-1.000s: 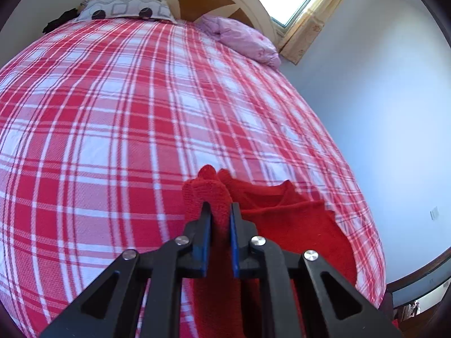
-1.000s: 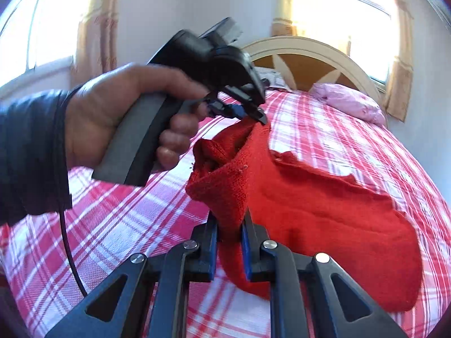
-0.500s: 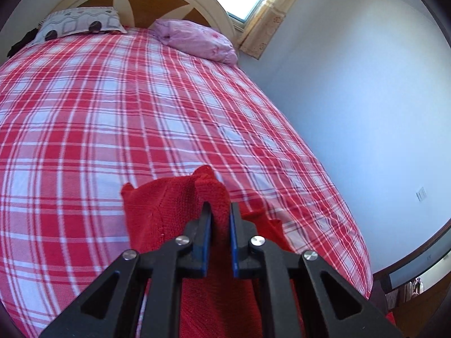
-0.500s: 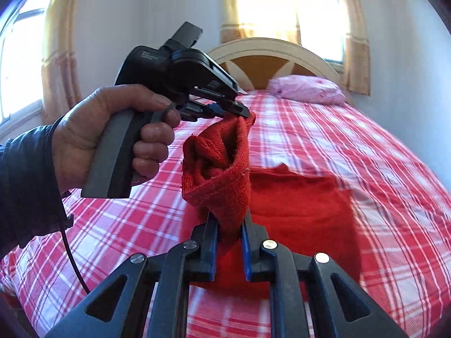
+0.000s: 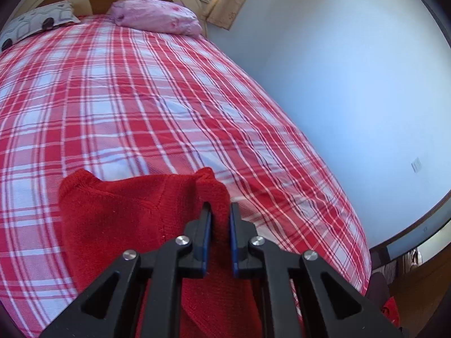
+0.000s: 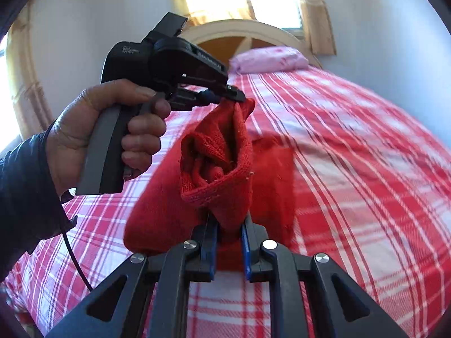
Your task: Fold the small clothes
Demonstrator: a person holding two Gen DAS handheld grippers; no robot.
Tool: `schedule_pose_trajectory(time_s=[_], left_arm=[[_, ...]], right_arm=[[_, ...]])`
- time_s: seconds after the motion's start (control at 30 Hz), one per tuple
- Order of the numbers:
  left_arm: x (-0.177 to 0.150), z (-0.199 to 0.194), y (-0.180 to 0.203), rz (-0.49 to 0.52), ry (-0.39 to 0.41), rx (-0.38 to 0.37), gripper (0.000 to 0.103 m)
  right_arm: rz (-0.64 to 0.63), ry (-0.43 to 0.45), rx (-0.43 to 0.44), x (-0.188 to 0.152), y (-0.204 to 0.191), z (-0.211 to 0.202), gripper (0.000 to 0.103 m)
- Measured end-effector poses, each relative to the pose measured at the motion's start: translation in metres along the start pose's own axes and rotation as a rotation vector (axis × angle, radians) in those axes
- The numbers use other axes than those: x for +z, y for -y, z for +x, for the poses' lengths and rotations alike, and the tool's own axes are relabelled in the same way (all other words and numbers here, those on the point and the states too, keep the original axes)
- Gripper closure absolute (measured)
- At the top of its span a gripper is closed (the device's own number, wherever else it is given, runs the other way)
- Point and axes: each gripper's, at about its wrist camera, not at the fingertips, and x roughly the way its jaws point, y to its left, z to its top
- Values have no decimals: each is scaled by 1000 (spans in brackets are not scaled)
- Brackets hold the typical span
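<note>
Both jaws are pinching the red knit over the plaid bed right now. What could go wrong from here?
1. Both the left gripper and right gripper pinch bunched corners of the red garment; loose knit may slip out mid-carry.
2. The edge between them sags open like a pouch, so the fold may land crooked or lumpy on the bedspread.
3. The black cable hangs near the cloth and could snag.

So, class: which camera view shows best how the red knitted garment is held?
The right wrist view: the red knitted garment hangs between the left gripper and right gripper. The left wrist view shows only its own grip.
</note>
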Motion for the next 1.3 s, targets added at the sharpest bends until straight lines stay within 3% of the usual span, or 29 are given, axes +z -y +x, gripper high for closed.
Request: schedule_pose_trajectory(time_s=[0.23,0.47,0.57,0.63,0.67,0.77,0.83,0.97,1.07,1.17,1.3], left_arm=[[-13,43,22,28,-87,6,91],[-23,60,45,113,-111,73,89],[-29,45,49,156,-79,122,72],[-34,29,49,173,-38,155,49],[-36,23,49,177,-19,166,45],[-48,-7,46,221,50,203,41],[-64,-22,43,269,81,269,34],[-100,-36,27,294,89,370,33],[-129,-45,11,280,103,406,33],[-144,-47,1,253,110,412,27],[-154,-48,-10,199,135,384,21]], right_arm=[[87,-64,32,-16,29,7,89],[150,-91,98,-29,46,11,85],[172,-85,120,-32,53,9,81],[178,-79,128,-33,54,7,78],[185,-76,130,-34,57,6,75],[211,-69,110,-36,64,2,62],[249,-65,103,-38,74,-1,61],[247,31,13,-32,79,-24,61],[208,105,68,-6,69,-40,61],[138,124,135,24,50,-38,61],[108,31,243,51,29,5,61]])
